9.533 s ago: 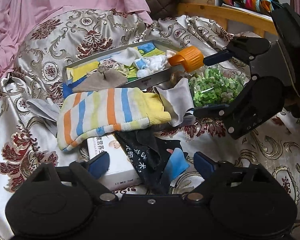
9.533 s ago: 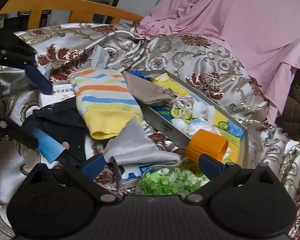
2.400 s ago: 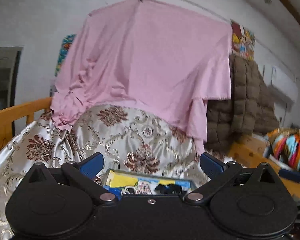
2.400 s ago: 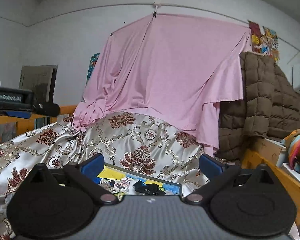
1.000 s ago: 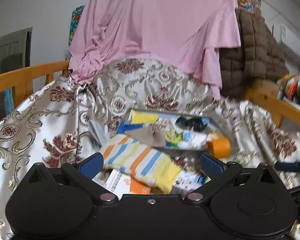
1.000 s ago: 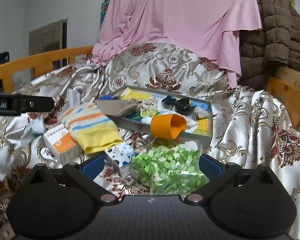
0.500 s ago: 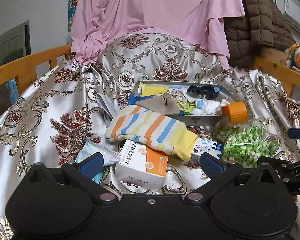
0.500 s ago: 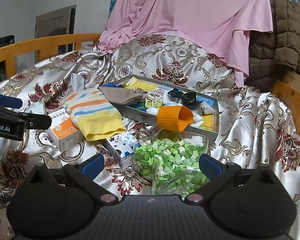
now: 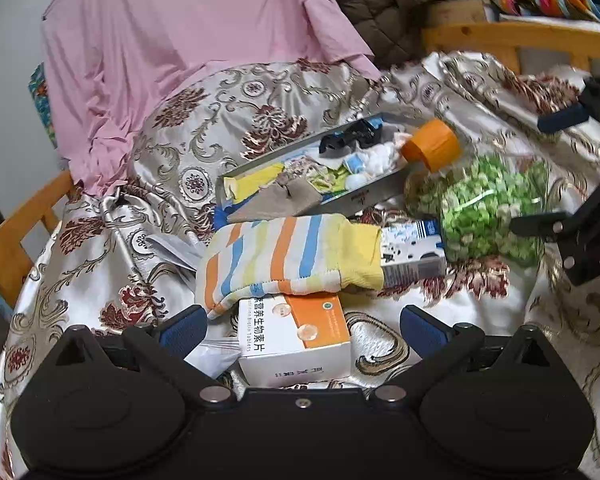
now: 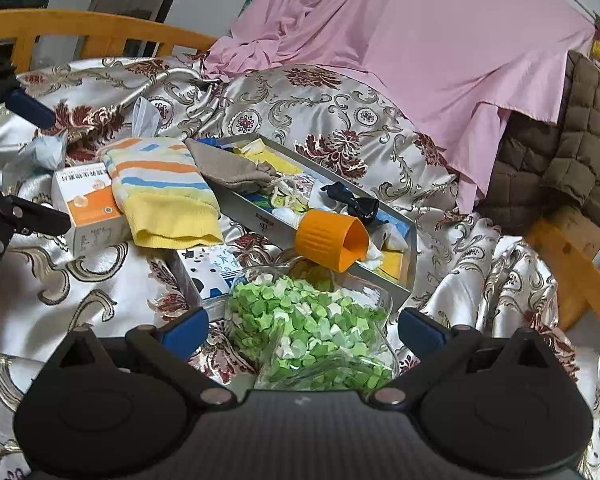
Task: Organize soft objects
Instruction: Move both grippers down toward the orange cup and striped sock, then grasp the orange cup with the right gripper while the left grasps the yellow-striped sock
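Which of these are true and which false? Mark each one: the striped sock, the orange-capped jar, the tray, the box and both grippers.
1. The striped sock lies partly on the white and orange box. True.
2. The jar of green bits has a blue cap. False: its cap is orange.
3. The left gripper is shut on the sock. False: its fingers stand wide apart and hold nothing.
4. A black item lies in the tray. True.
5. The right gripper is open, with the jar between its fingers. True.
6. The tray holds nothing. False: it holds several small cloth items.
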### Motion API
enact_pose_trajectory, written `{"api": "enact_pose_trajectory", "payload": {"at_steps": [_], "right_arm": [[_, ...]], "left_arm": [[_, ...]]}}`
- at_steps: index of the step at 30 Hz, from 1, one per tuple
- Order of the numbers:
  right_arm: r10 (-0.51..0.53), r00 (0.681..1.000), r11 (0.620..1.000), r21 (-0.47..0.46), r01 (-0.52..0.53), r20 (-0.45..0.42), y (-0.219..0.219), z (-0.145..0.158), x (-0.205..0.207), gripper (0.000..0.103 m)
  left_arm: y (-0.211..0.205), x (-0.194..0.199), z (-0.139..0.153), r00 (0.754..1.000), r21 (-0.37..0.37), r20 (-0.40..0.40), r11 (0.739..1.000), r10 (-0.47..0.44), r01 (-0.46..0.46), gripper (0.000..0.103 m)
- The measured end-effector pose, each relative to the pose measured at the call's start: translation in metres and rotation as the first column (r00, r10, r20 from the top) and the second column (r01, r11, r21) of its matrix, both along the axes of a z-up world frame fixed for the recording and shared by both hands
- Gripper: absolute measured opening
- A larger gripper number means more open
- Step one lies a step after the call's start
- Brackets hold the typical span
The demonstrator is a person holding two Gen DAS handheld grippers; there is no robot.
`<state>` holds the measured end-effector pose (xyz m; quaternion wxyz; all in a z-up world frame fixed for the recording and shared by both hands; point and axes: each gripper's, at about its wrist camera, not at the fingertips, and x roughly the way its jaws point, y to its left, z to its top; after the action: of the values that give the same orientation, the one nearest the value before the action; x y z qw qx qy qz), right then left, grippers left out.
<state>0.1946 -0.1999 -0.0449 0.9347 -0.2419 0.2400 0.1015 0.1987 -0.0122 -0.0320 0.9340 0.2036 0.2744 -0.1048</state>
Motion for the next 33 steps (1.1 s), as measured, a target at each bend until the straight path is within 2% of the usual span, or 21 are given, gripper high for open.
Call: {"api": "enact_pose_trajectory", "payload": {"at_steps": [4,10,14,17,19,24,27,33], "right_arm": [[-0.003,1.000,1.000,-0.025,0.003,0.009,0.003,-0.004,0.003,0.103],[-0.017,0.999,0.996,-0.088,0.022,0.051,0.003,-0.008,0.009,0.103],[-0.007,0.997,0.990,-0.143,0.018,0.076,0.002,-0.012,0.020,0.103],[0.002,0.995,0.982,-0.190,0.018,0.101,0.004,-0.011,0.034,0.103],[0.018,0.992,0.976,-0.217,0.009,0.121,0.006,-0.011,0.042,0.103],[0.077,0.989,0.966,-0.255,-0.044,0.123,0.016,-0.012,0.057,0.102],[0.104,0.988,0.963,-0.261,-0.071,0.116,0.022,-0.013,0.066,0.100],[0.117,0.990,0.955,-0.281,-0.092,0.074,0.037,-0.015,0.093,0.086]], "left_arm": [[-0.001,0.011,-0.002,0.999,0.041,-0.015,0.999,-0.028,0.029,0.102],[-0.007,0.040,-0.007,0.985,0.133,-0.096,0.978,-0.146,0.158,0.102],[-0.016,0.049,-0.012,0.973,0.241,-0.103,0.944,-0.207,0.226,0.102],[-0.026,0.055,-0.018,0.967,0.352,-0.096,0.900,-0.238,0.257,0.102],[-0.031,0.058,-0.020,0.959,0.387,-0.086,0.878,-0.269,0.281,0.102],[-0.036,0.070,-0.023,0.951,0.431,-0.103,0.848,-0.292,0.307,0.102],[-0.035,0.077,-0.024,0.949,0.431,-0.106,0.847,-0.296,0.312,0.102],[-0.041,0.088,-0.028,0.937,0.414,-0.109,0.842,-0.333,0.347,0.096]]}}
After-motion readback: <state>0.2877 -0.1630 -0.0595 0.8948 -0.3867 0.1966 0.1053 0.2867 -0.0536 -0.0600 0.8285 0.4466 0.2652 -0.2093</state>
